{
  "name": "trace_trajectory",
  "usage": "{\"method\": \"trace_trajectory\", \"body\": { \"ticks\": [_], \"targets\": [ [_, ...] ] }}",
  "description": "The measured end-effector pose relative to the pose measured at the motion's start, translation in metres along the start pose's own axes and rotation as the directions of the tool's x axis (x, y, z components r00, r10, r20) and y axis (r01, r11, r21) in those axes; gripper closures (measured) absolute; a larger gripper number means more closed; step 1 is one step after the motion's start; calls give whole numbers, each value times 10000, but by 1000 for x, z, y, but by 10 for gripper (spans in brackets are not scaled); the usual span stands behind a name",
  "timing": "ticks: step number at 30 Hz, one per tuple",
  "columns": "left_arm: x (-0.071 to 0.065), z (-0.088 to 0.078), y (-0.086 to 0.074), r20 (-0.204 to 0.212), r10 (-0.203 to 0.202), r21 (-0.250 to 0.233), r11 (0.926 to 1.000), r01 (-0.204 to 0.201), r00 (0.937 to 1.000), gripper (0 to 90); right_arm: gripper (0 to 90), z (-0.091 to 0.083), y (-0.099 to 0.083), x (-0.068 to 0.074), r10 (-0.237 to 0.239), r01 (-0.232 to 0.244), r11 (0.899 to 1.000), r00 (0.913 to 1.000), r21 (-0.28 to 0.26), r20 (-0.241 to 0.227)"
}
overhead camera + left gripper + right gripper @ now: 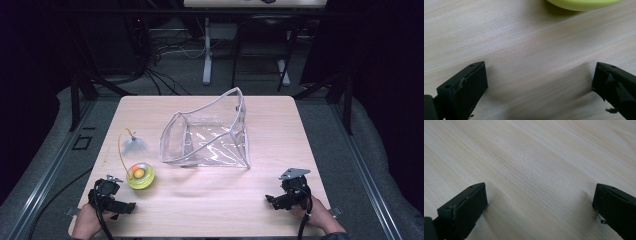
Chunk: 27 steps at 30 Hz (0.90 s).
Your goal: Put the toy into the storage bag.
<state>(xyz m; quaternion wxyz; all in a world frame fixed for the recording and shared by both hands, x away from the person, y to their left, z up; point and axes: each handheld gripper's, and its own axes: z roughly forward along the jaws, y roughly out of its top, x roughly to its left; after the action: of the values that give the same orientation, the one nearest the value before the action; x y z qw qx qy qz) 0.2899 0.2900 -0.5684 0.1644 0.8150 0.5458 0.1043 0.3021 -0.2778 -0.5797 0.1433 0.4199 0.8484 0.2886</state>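
A clear plastic zip pouch stands open in the middle of the light wooden table. Left of it lies a yellow-green round toy with an orange ball inside, a thin yellow wire and a grey feather rising from it. My left gripper rests at the front left, just below that toy, jaws wide open over bare wood; the toy's rim shows at the top of the left gripper view. My right gripper rests at the front right, open, with nothing between its jaws.
Beyond the table's far edge are dark frame legs, cables on the floor and a white stand. Metal rails run along both sides of the table. Bare wood lies between the two grippers.
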Motion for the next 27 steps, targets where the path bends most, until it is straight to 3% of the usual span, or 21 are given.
{"method": "trace_trajectory", "body": {
  "ticks": [9,13,17,23,27],
  "targets": [
    [0,0,-1,-6,-29,-107,9999,29,10000,0,0,0,0,0,-14,14,10000,10000,-5,-9],
    [1,-1,0,-124,-78,77,9999,79,9999,2,0,0,0,0,-56,56,10000,10000,36,-50],
    [3,-5,1,-149,-242,-145,9996,240,9996,3,0,0,0,0,-39,39,10000,10000,-1,-66],
    [-1,-11,2,-116,-96,-88,9999,95,9999,6,0,0,0,0,-47,47,10000,10000,-15,-87],
    [-7,-19,2,-32,22,-299,9996,-23,10000,13,0,0,0,1,-43,43,10000,10000,-20,-87]
  ]
}}
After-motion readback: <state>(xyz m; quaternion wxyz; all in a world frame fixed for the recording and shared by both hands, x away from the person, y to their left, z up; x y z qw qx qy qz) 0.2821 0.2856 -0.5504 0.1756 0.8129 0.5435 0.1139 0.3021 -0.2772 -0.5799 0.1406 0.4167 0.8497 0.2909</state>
